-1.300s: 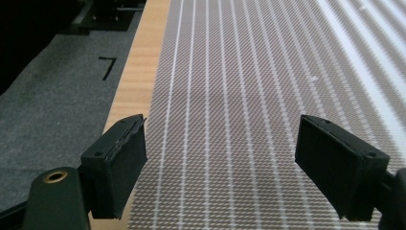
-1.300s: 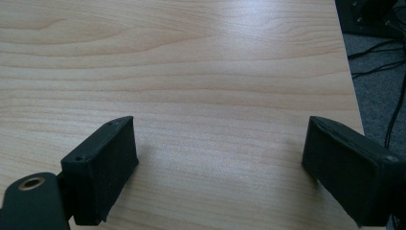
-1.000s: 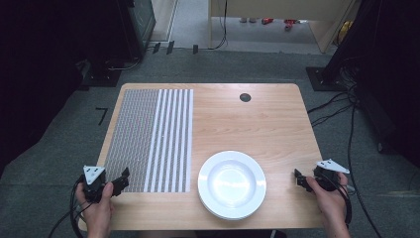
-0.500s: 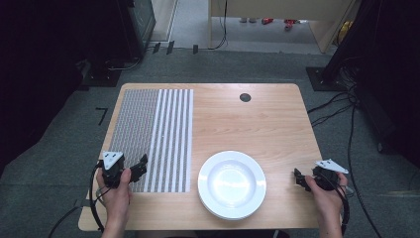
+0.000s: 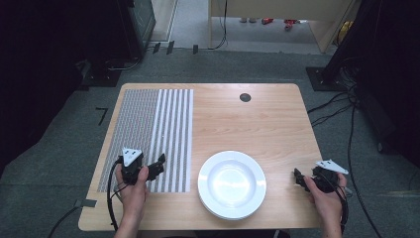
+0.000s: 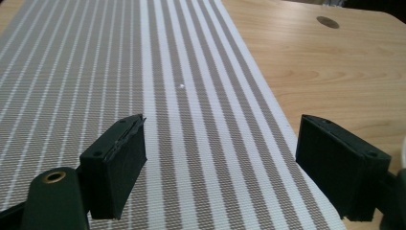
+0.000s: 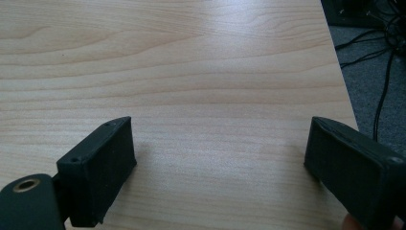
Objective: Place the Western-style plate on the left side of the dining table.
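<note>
The striped placemat (image 5: 148, 136) lies flat on the left half of the worktop (image 5: 257, 124), its near right corner just beside the white plate (image 5: 232, 184), which sits at the near middle; I have the left claw (image 5: 159, 162) low over the mat's near part, jaws spread wide and holding nothing, and in the left gripper view the weave (image 6: 182, 96) runs away between the two black pads toward the far edge; the right claw (image 5: 297, 177) rests wide as well, empty, over bare wood near the worktop's right edge, well apart from the plate; I judge the step in hand to be a grasp of the mat, most likely at its right-hand edge, since that border sits just under my right pad in the left gripper view; to do it well I would bring the claw down until one pad can slip under the edge and the other closes on top, then pinch close to the corner so the fabric lifts cleanly; I would mind the plate's rim close by, and leave the right claw where it is until the mat needs a second hold.
</note>
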{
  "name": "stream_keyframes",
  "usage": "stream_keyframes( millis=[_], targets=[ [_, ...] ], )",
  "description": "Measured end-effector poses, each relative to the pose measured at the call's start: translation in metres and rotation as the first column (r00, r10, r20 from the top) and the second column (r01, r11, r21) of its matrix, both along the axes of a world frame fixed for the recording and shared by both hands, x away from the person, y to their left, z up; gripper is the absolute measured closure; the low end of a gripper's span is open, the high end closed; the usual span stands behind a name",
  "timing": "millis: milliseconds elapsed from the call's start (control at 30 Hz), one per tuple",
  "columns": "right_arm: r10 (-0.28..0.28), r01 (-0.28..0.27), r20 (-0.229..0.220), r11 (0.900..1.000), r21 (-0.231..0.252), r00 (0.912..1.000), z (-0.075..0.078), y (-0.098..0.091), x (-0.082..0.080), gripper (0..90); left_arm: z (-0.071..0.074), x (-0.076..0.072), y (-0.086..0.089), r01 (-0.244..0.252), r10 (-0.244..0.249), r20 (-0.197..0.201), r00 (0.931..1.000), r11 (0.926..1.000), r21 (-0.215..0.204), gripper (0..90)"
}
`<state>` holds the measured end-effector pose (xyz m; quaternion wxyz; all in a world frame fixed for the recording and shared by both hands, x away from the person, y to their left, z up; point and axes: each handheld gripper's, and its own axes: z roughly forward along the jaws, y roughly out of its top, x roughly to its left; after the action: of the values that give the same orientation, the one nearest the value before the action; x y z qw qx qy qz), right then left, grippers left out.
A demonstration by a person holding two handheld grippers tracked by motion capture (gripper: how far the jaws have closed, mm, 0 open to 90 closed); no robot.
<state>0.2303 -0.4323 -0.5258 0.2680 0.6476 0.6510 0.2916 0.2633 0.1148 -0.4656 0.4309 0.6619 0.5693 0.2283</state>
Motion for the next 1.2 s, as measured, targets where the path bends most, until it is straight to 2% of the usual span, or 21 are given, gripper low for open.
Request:
stream_keyframes(
  millis=[167,233,367,533,900,1200],
  targets=[
    [-0.023,0.023,-0.001,0.9997,-0.001,0.9997,0.000,0.002,0.001,10.1,0.000,-0.005,-0.012,0.042,-0.042,-0.006,0.9991,0.9991,-0.007,17.9],
    [-0.036,0.036,-0.004,0.9993,0.005,0.9993,0.001,0.004,0.001,13.6,0.000,-0.006,-0.016,0.055,-0.055,-0.010,0.9984,0.9985,-0.004,17.9],
    [-0.064,0.063,0.028,0.9972,0.040,0.9976,0.006,0.008,0.000,14.6,0.000,-0.008,-0.023,0.083,-0.083,-0.011,0.9965,0.9966,-0.006,17.9],
    [-0.065,0.063,0.062,0.9970,0.045,0.9959,0.012,0.015,-0.002,14.5,0.000,-0.010,-0.031,0.113,-0.113,-0.016,0.9935,0.9936,-0.009,17.9],
    [-0.031,0.017,0.128,0.9940,0.108,0.9914,0.028,0.045,-0.006,14.7,-0.003,-0.017,-0.050,0.172,-0.172,-0.032,0.9845,0.9851,-0.010,17.9],
    [0.033,-0.054,0.161,0.9900,0.130,0.9864,0.037,0.066,-0.011,16.2,-0.007,-0.023,-0.065,0.217,-0.218,-0.048,0.9748,0.9760,-0.012,17.9]
  ],
)
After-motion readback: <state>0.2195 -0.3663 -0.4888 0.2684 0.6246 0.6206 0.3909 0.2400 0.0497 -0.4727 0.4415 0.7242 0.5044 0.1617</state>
